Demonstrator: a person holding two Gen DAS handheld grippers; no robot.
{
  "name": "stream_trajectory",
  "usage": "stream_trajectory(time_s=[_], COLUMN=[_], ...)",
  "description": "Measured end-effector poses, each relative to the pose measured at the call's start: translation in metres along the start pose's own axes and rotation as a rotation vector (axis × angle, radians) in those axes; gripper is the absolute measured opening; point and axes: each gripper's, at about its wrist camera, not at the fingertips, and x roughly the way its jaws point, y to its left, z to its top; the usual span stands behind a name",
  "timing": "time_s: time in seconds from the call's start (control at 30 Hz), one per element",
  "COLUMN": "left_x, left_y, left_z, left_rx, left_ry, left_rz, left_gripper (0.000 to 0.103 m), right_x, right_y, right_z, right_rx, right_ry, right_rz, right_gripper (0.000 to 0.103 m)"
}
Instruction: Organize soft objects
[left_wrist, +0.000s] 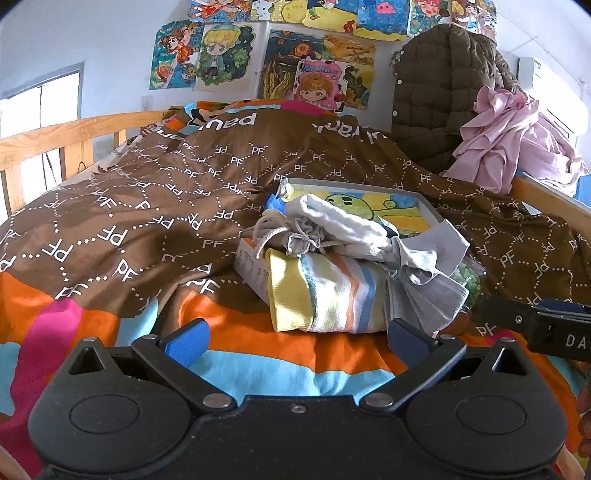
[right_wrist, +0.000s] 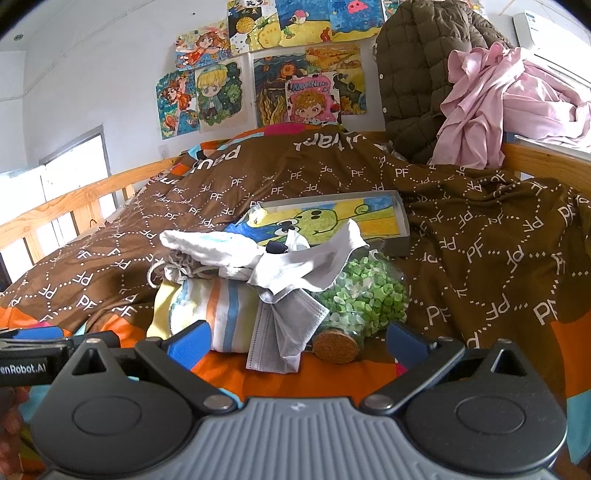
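A pile of soft things lies on the bed. A striped folded towel (left_wrist: 332, 299) (right_wrist: 218, 310) sits at the front, with a grey face mask (left_wrist: 421, 295) (right_wrist: 280, 332), a white cloth (left_wrist: 343, 221) (right_wrist: 218, 247), a grey cloth (left_wrist: 439, 247) (right_wrist: 314, 266) and a small drawstring pouch (left_wrist: 299, 236) (right_wrist: 181, 269) on and beside it. My left gripper (left_wrist: 297, 341) is open and empty just in front of the towel. My right gripper (right_wrist: 299, 339) is open and empty in front of the mask; it also shows in the left wrist view (left_wrist: 535, 325).
A corked jar of green bits (right_wrist: 362, 299) lies behind the mask. A flat box with a drawing (left_wrist: 388, 206) (right_wrist: 332, 218) and a small carton (left_wrist: 251, 266) lie under the pile. A brown quilt (left_wrist: 166, 206) covers the bed. A jacket (left_wrist: 443, 99) and pink clothes (right_wrist: 498, 103) hang on the right rail.
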Motion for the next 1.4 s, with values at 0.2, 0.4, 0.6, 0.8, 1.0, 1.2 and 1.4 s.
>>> stream_trajectory(time_s=[0.2, 0.4, 0.6, 0.8, 1.0, 1.2, 1.4], left_x=[0.002, 0.001, 0.007, 0.029, 0.058, 0.106, 0.148], left_y=[0.000, -0.010, -0.022, -0.052, -0.072, -0.089, -0.104], left_z=[0.011, 0.037, 0.071, 0.100, 0.134, 0.152, 0.143], left_rx=[0.038, 0.194, 0.296, 0.576, 0.629, 0.617, 0.606], left_ry=[0.014, 0.006, -0.004, 0.083, 0.215, 0.287, 0.320], left_rz=[-0.012, -0.063, -0.122, -0.164, -0.253, -0.320, -0.376], left_gripper=[0.102, 0.102, 0.102, 0.102, 0.102, 0.102, 0.101], right_x=[0.001, 0.003, 0.013, 0.035, 0.063, 0.090, 0.096], right_y=[-0.001, 0.001, 0.006, 0.010, 0.015, 0.007, -0.003], right_z=[0.000, 0.000, -0.002, -0.005, -0.011, -0.014, -0.014], right_rx=[0.001, -0.021, -0.077, -0.157, -0.258, -0.258, -0.213], right_ry=[0.002, -0.025, -0.060, -0.036, -0.034, -0.003, 0.007], right_rz=[0.003, 0.011, -0.024, -0.022, -0.053, -0.082, -0.044], right_gripper=[0.103, 0.103, 0.103, 0.103, 0.103, 0.100, 0.083])
